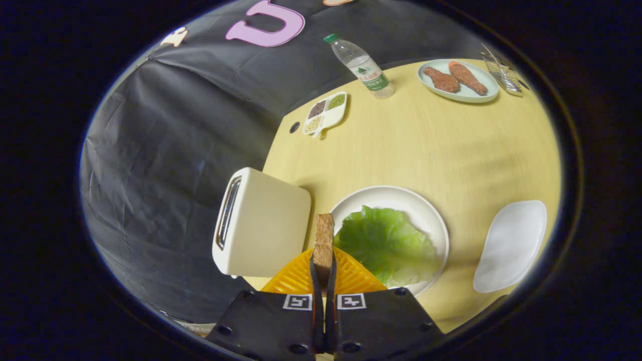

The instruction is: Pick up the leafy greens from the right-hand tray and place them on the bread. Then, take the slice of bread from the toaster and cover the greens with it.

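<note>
My gripper (323, 273) is shut on a brown slice of bread (324, 240), held on edge between both fingers and sticking out ahead of them. Just right of the slice lies a green leaf of lettuce (388, 245) on a round white plate (431, 215); whatever lies under the leaf is hidden. The cream toaster (266, 223) stands just left of the fingers, its slots facing the booth wall. An empty white tray (511, 245) lies to the right of the plate.
The wooden table (431, 150) carries a water bottle (362, 65), a small divided dish of grains (325, 113), and a pale plate with two brown meat pieces (457, 79) beyond. A wire rack (503, 74) sits past that plate.
</note>
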The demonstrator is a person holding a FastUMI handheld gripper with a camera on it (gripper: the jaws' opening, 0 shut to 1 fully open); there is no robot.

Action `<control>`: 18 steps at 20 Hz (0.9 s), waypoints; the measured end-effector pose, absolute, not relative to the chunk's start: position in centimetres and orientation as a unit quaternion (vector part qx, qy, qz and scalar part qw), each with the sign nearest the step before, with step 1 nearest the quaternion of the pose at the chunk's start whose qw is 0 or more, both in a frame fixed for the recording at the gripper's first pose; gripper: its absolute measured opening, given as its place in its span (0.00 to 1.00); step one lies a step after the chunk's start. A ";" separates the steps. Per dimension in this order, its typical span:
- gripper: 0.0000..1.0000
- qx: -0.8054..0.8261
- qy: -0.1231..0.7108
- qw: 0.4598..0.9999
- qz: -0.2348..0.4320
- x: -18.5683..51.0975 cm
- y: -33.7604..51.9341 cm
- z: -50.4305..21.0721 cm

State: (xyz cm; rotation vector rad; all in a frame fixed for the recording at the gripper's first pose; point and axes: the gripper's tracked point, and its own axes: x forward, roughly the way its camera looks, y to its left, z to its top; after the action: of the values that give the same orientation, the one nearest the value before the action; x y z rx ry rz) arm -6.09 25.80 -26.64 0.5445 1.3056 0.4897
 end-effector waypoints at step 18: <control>0.38 0.237 0.614 0.732 0.178 -6.5 21.0 -30.2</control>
State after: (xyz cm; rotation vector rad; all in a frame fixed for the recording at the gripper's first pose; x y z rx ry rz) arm -6.50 20.95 -30.17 0.5223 1.3500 0.3919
